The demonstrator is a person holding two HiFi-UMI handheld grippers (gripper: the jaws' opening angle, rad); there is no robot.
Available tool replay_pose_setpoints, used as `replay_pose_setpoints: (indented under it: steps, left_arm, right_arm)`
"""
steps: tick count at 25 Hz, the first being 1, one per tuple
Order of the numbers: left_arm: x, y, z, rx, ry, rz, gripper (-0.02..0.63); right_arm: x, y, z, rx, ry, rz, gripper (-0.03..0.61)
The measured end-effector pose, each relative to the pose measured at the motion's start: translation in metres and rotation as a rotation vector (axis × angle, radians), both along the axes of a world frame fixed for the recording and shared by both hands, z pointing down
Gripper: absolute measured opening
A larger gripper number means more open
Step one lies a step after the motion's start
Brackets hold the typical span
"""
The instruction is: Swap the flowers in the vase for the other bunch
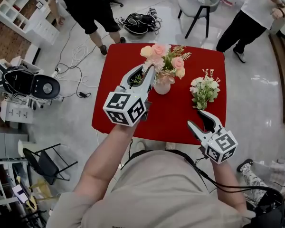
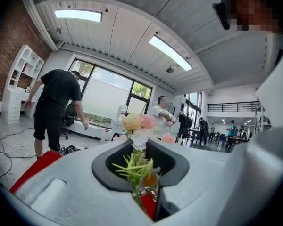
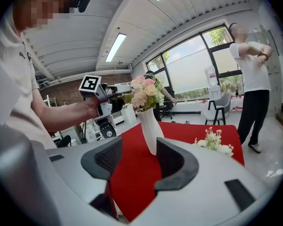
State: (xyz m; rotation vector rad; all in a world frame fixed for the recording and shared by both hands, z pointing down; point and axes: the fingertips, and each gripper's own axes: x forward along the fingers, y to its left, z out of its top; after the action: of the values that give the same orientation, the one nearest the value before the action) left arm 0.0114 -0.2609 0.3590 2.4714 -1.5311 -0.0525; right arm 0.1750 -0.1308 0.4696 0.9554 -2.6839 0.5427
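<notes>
The left gripper is reaching in level over the red table, and its jaws are pinched on the green stems of the pink bunch. In the left gripper view the stems poke right through the narrow gap between the black pads, with the roses above them. From the right gripper view, the bunch sits in the white vase with the blooms crowding its mouth. The vase stands upright near the far middle of the table.

The right gripper hangs over the near right edge, tipped a bit downward. Its jaws are apart with nothing between them, just red cloth and the vase well beyond. The white bunch lies flat on the table to the right of the vase, apart from it and just past the right gripper's tips.

Around the table there's a person in black, a person in a white shirt and a grey chair.
</notes>
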Motion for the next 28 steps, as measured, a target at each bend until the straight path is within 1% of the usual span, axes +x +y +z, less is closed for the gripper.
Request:
replay_pose_setpoints:
  steps: [6, 16, 21, 28]
  left_arm:
    - [-0.001, -0.002, -0.015, 0.029, 0.012, 0.018, 0.085]
    - [-0.008, -0.003, -0.034, 0.069, 0.068, 0.032, 0.081]
    - [-0.008, -0.004, -0.051, 0.1, 0.06, 0.045, 0.08]
    - [-0.006, -0.008, -0.08, 0.149, 0.07, 0.06, 0.08]
  right_arm:
    - [-0.002, 0.004, -0.005, 0.003, 0.001, 0.014, 0.232]
    - [-0.003, 0.009, -0.005, -0.005, -0.003, 0.031, 0.232]
    - [-0.004, 0.011, -0.007, -0.007, -0.008, 0.034, 0.232]
    - [-0.004, 0.01, -0.01, -0.002, -0.017, 0.033, 0.232]
